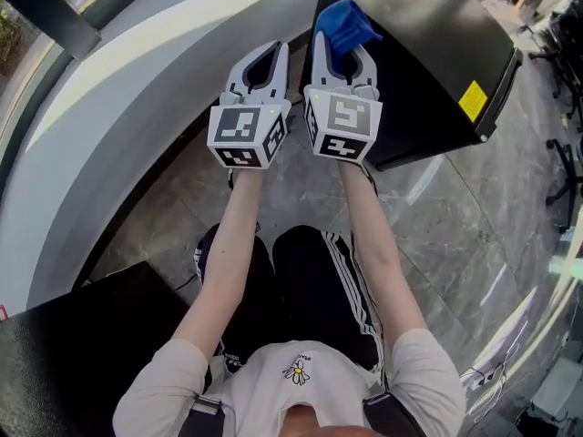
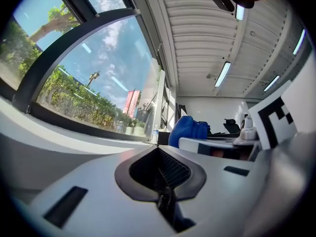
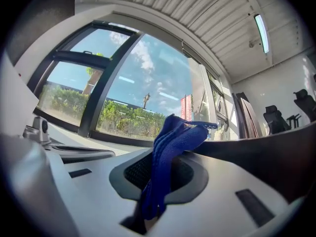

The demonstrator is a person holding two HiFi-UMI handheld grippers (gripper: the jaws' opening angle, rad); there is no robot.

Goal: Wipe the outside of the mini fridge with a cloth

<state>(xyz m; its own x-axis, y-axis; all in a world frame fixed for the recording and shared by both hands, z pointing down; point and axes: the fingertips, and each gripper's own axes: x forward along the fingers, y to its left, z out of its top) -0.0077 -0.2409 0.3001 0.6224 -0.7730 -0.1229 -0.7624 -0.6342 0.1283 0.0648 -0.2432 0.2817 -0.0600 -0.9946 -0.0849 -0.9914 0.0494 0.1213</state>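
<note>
Count, grippers: two, the left gripper [image 1: 266, 55] and the right gripper [image 1: 344, 48], held side by side and close together in front of the person.
Count, marker cubes: two, one marker cube [image 1: 248, 136] on the left gripper and a second on the right.
Count, cloth: one blue cloth [image 1: 347, 24].
Count, mini fridge: one black mini fridge [image 1: 428, 53], seen from above, standing on the grey tiled floor [image 1: 455, 244].
Count, stickers: one yellow sticker [image 1: 472, 100] on the fridge's side, near its right corner.
Left gripper state: in its own view the left gripper [image 2: 159, 149] has its jaws closed pad to pad, with nothing between them and touching nothing.
Right gripper state: in its own view the right gripper [image 3: 164, 154] has its jaws clamped on the cloth [image 3: 175, 137]. A folded strip runs down through the jaw gap and a bunched end sticks out past the tips.
Cloth position: in the head view the bunched end lies over the near left corner of the fridge top. In the right gripper view it sits at the edge of the dark fridge top [image 3: 266, 157]. It looks to be in contact there, but that cannot be told for sure.
Cloth from the left gripper view: a blue lump [image 2: 190, 131] just beyond the right gripper's jaws.
Left gripper position: beside the fridge's left edge, over the curved white sill [image 1: 118, 89], not over the fridge.
Surroundings: a large curved window [image 3: 123, 93] behind the sill.
</note>
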